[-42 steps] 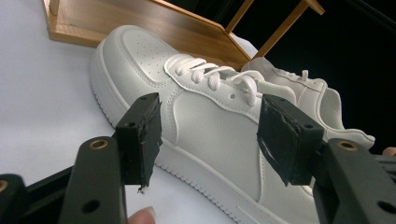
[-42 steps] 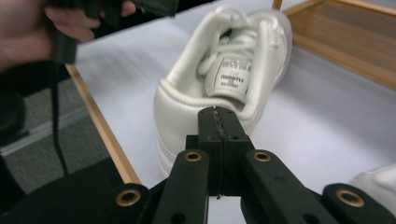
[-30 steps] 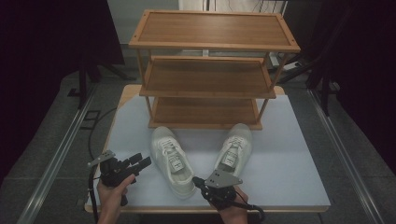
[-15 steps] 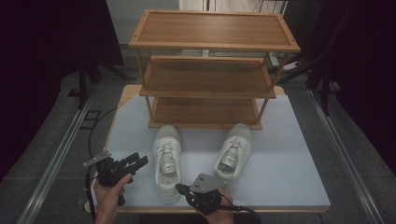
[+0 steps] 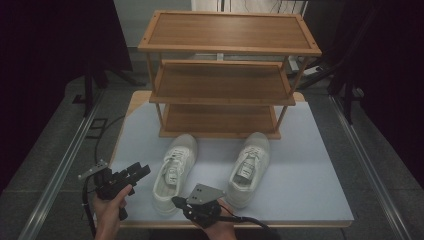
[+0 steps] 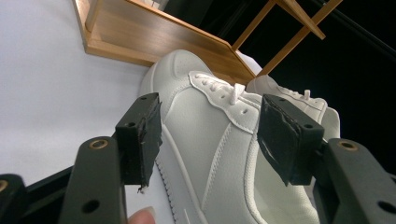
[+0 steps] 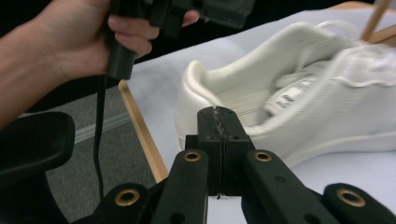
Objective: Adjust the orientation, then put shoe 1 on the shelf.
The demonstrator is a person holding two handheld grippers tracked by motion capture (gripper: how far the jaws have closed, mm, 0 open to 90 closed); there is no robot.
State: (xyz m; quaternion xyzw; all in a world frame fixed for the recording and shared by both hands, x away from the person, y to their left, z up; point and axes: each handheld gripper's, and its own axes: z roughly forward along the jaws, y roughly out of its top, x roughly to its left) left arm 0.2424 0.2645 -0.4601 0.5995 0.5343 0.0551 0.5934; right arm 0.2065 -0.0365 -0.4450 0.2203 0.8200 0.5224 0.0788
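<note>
White sneaker (image 5: 175,172) on the table (image 5: 310,190), near the front edge, just in front of the wooden shoe rack (image 5: 222,82). Long axis running away from the person: heel toward the near edge, toe toward the rack's bottom shelf and leaning slightly right. Second sneaker (image 5: 248,167) beside it on the right, apart, lying much the same way.

Left claw (image 5: 142,170) just off the sneaker's left flank, about level with the laces, aimed across at it. Spread wide in the left gripper view (image 6: 212,135), with the sneaker's side panel (image 6: 205,154) framed between the two pads but neither pad touching it. Squared up across the short axis, so probably suited to a grip over the midfoot once pushed forward.

Right claw (image 5: 176,201) at the heel end, close to the table's front edge, pointing left. Pressed together with nothing between the pads (image 7: 218,116), tip near the heel collar (image 7: 280,116) but not on it. Left hand (image 7: 84,37) visible beyond, wrapped round its own handle.

Both within short reach; right tip closer to the heel, left better placed and already parted.

Dark tab on each tongue from above, and a printed mark on the insole in the right gripper view: too small or too blurred to read. No legible brand anywhere.
</note>
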